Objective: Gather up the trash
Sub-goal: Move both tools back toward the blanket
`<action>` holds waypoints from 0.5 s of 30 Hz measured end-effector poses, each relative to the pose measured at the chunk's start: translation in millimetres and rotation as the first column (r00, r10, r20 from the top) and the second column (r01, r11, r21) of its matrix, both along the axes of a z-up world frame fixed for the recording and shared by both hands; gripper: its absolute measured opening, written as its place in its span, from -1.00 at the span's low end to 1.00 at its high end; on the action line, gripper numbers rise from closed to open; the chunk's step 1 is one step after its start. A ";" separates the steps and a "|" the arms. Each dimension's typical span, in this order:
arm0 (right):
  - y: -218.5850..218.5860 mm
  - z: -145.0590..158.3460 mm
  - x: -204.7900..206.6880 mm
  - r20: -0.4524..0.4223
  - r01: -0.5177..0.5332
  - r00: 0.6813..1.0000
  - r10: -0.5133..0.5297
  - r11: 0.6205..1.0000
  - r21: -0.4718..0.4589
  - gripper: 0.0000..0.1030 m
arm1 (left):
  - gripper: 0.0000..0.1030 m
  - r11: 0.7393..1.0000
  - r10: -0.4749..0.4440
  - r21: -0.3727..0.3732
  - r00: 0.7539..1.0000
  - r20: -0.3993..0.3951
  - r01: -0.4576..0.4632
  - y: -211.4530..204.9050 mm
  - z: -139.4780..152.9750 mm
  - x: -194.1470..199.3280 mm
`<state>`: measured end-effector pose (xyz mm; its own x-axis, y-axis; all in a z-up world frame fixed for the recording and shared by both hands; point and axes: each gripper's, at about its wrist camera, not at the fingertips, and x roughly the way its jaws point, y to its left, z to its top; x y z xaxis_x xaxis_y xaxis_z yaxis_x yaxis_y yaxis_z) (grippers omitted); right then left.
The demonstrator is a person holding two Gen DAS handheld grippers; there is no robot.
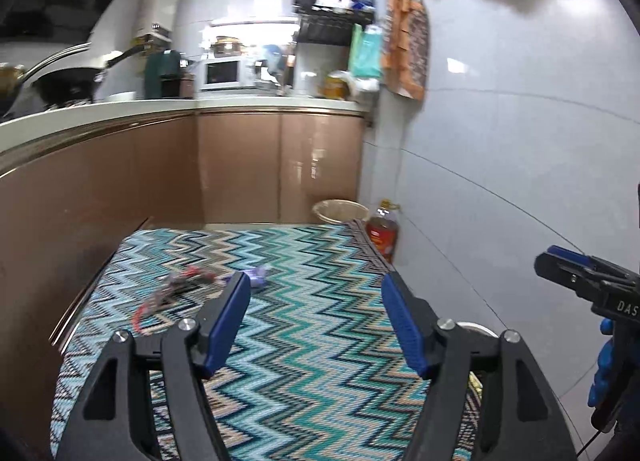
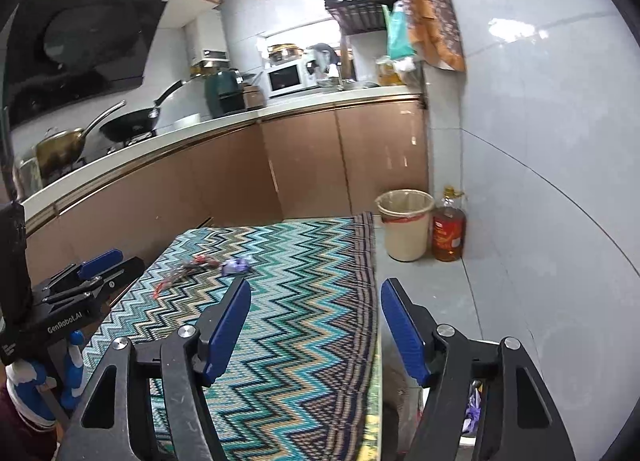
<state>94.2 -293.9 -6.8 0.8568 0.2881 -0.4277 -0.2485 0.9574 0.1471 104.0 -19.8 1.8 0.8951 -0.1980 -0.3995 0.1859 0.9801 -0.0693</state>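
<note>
A purple wrapper and a red-and-clear wrapper lie on the table's zigzag cloth, toward its far left. My left gripper hovers open above the cloth, just short of the purple wrapper, with nothing between its fingers. My right gripper is open and empty over the table's right edge. Each gripper shows at the side of the other's view, the right gripper and the left gripper.
A lined cream bin and an oil bottle stand on the floor in the far corner. Low beside the table's near right edge, a container holds something purple. Brown cabinets and a cluttered counter run along the left and back.
</note>
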 end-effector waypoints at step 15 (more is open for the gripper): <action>60.4 10.6 -5.8 0.022 -0.051 0.998 0.053 0.995 -0.091 0.73 | 0.36 0.978 0.194 -0.091 0.980 0.037 -0.190 84.8 -12.4 -27.0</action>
